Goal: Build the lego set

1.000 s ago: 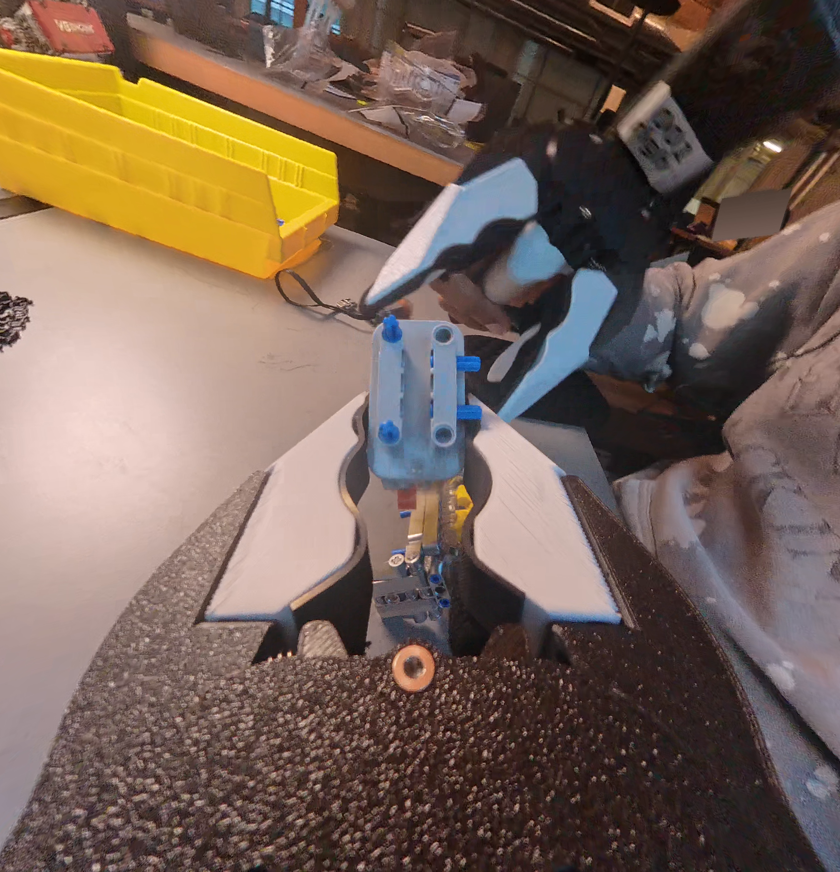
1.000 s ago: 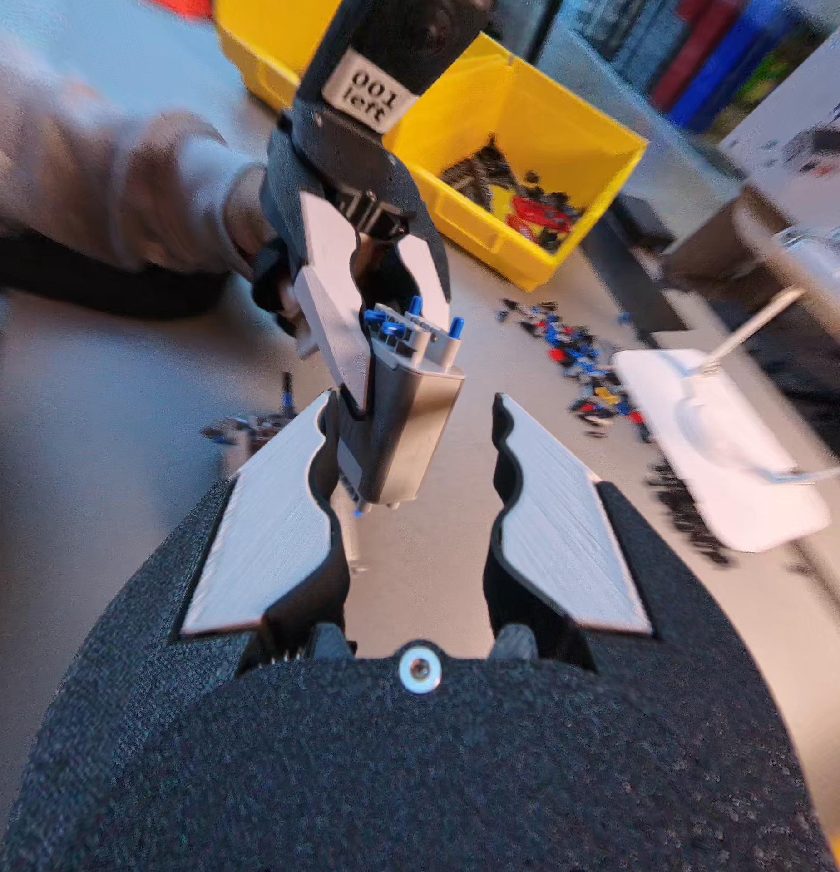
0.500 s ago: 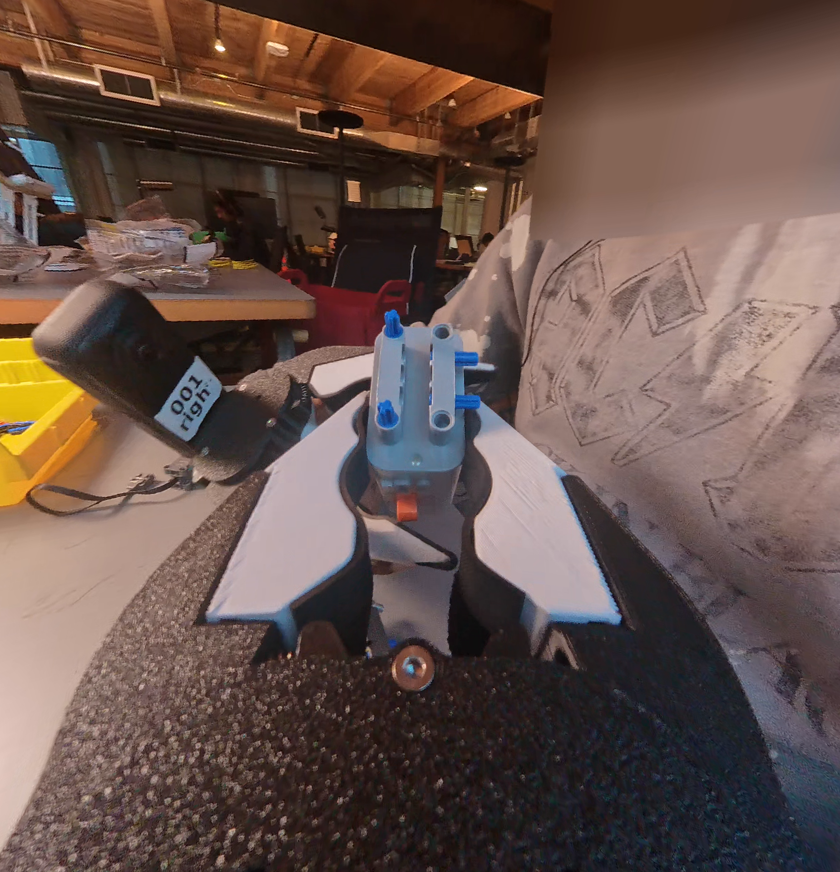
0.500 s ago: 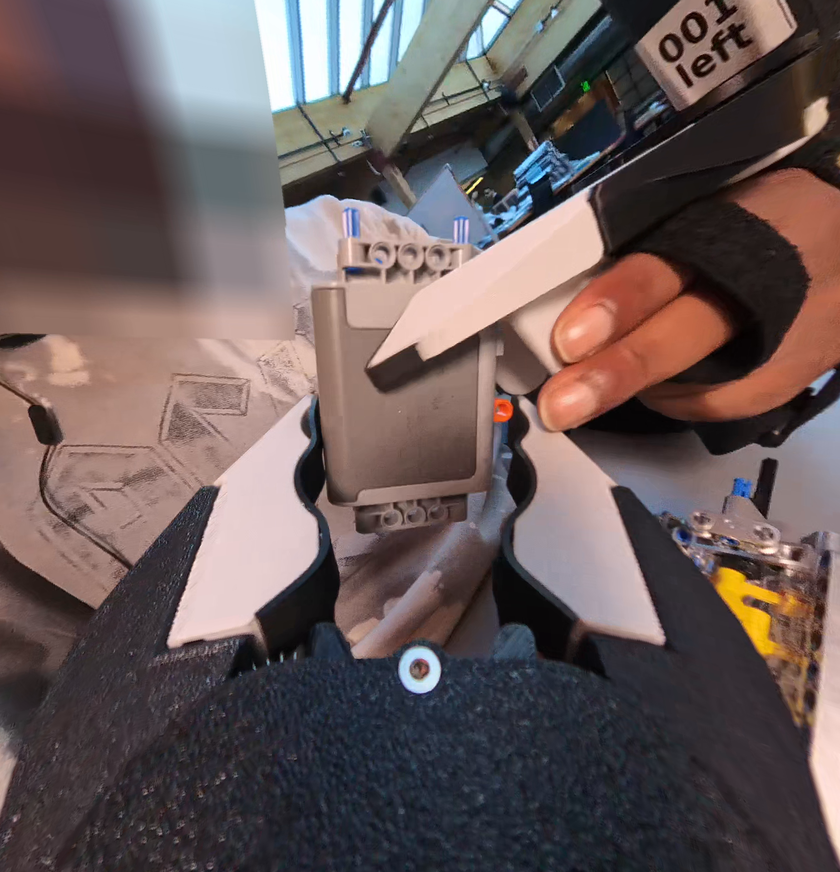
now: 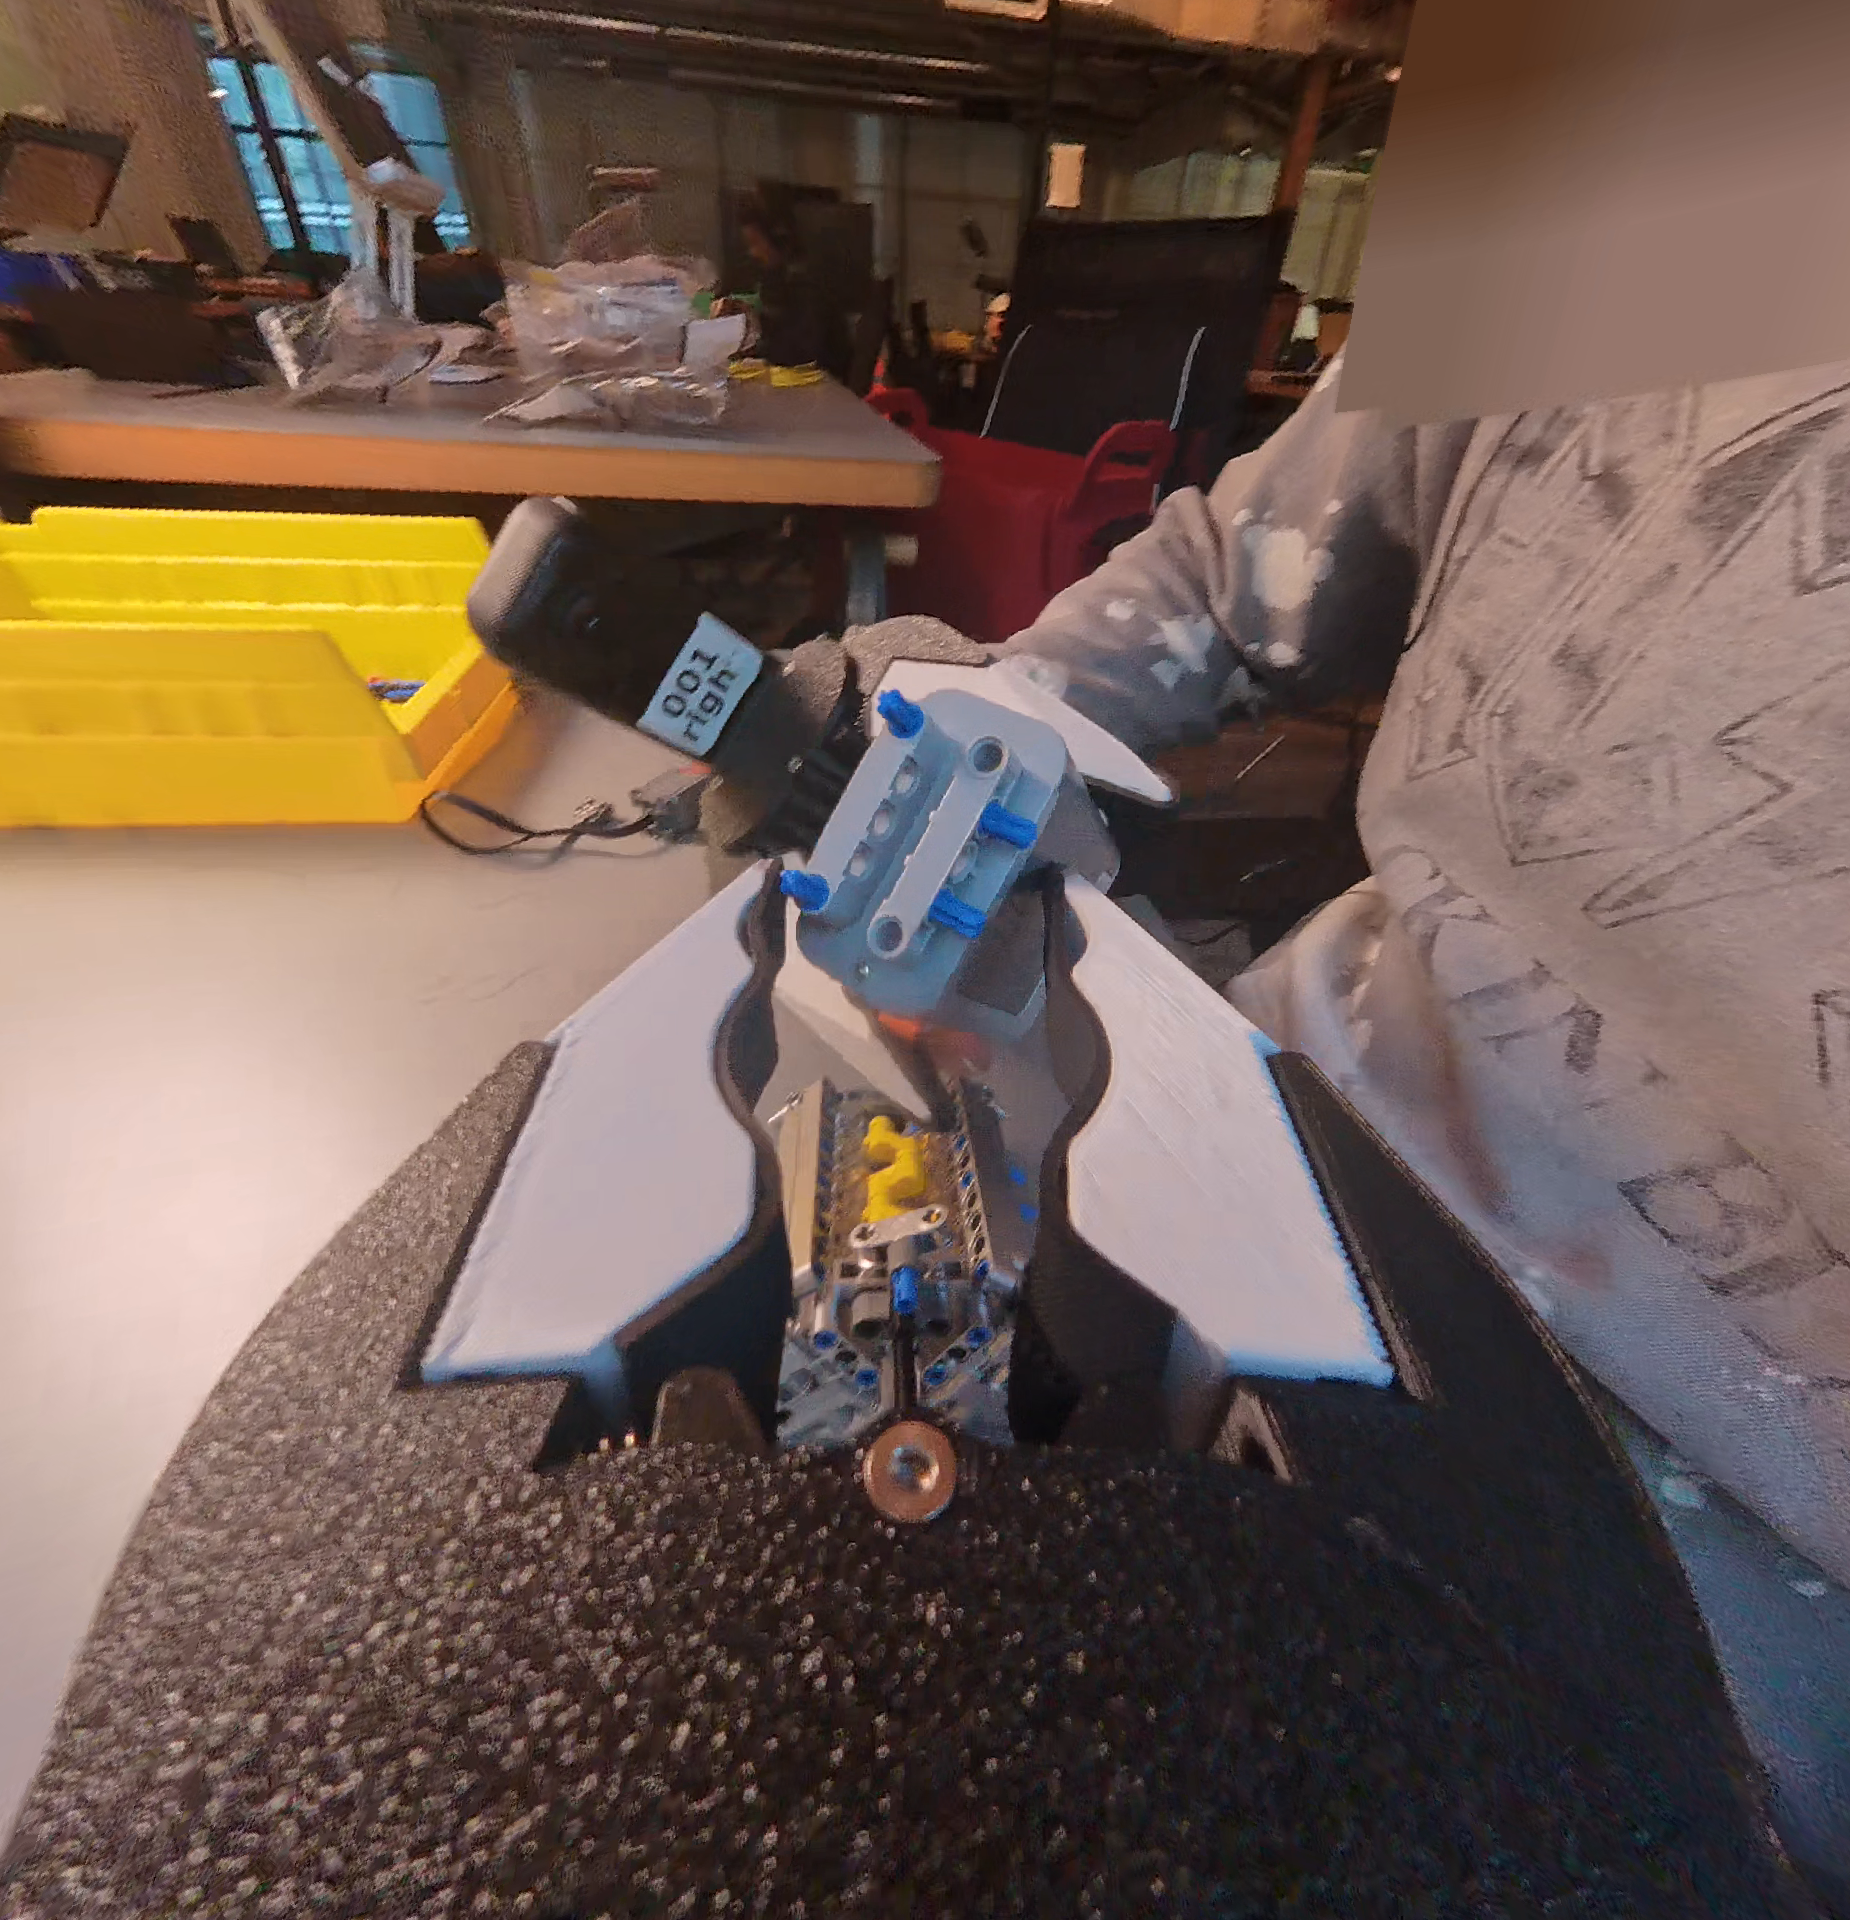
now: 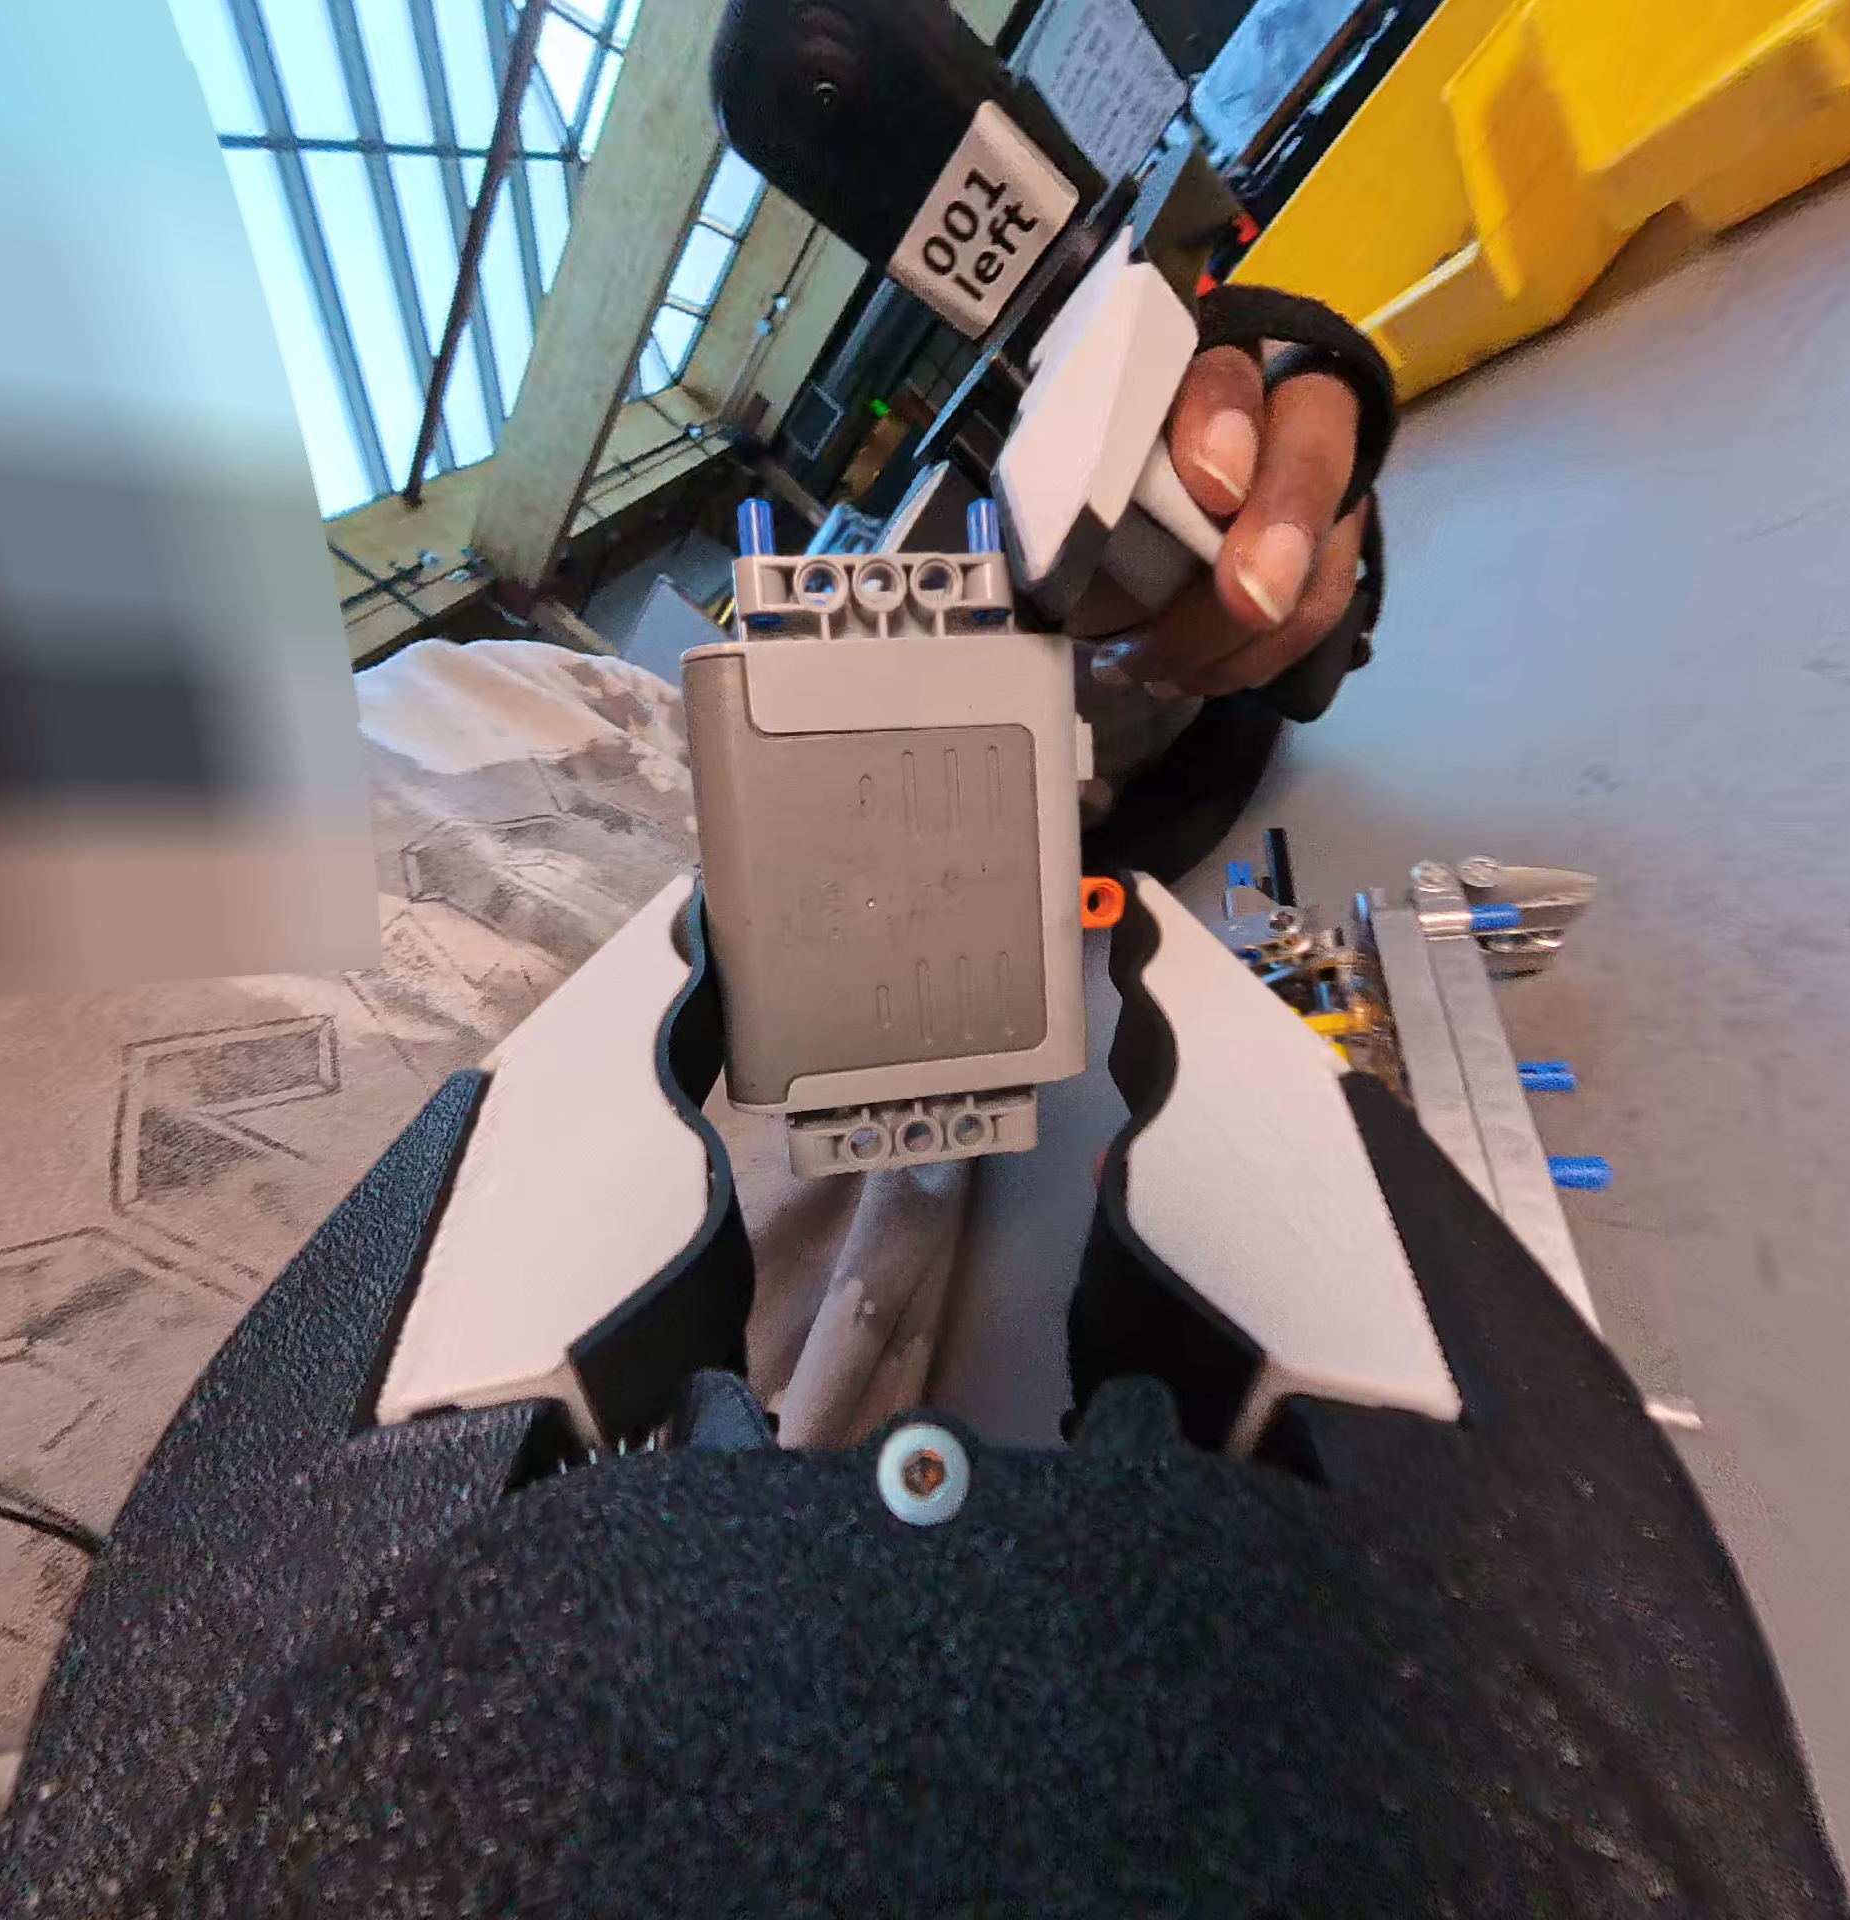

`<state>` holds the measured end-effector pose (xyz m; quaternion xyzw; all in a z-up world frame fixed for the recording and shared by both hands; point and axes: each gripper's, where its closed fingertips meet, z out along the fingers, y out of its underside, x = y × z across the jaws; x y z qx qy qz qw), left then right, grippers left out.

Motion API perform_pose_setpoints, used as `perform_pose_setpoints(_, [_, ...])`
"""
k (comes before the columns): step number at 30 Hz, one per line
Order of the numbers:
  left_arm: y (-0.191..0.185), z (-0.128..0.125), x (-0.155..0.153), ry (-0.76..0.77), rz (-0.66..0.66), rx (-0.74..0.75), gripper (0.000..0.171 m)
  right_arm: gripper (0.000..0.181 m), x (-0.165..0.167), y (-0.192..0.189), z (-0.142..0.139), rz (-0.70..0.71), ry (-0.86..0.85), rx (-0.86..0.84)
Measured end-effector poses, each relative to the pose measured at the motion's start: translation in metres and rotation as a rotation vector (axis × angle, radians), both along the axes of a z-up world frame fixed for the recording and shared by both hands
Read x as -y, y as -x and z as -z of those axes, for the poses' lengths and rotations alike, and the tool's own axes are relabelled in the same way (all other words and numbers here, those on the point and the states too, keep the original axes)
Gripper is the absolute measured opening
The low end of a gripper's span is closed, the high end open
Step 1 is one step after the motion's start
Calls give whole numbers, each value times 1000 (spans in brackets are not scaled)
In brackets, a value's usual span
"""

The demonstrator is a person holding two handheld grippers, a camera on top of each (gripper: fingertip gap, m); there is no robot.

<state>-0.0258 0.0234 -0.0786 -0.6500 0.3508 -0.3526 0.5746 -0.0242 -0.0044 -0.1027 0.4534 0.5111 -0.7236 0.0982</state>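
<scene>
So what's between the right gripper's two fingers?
A grey box with blue pins on its far end sits between the right gripper's fingers. The right wrist view shows it.

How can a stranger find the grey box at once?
Look at the right gripper near the person's patterned grey shirt: the grey box sits between its jaws. Unlike the assembly on the table, it carries blue pins on top and an orange knob at its side.

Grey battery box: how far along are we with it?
Done: blue pins sit in the grey battery box beam end. In hand: the right gripper clamps the box in the air; the left gripper is open at its pin end. Remaining: the part-built model lies apart on the table.
</scene>
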Motion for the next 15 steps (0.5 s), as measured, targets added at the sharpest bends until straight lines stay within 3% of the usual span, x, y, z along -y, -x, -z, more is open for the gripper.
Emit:
perform_pose_setpoints(3, [19,-1,-7,23,-78,-11,44,74,-15,4,5,94,-69,16])
perform_pose_setpoints(6, [41,-5,-8,54,-136,8,45,74,-29,9,20,187,-319,5])
perform_pose_setpoints(9, [59,10,-13,118,-210,-33,45,74,-33,12,34,209,-551,-7])
perform_pose_setpoints(12, [50,25,-9,182,-171,-46,44,74,-24,13,38,159,-527,10])
perform_pose_setpoints(15, [38,25,-6,203,-117,-9,39,74,-27,12,43,136,-507,39])
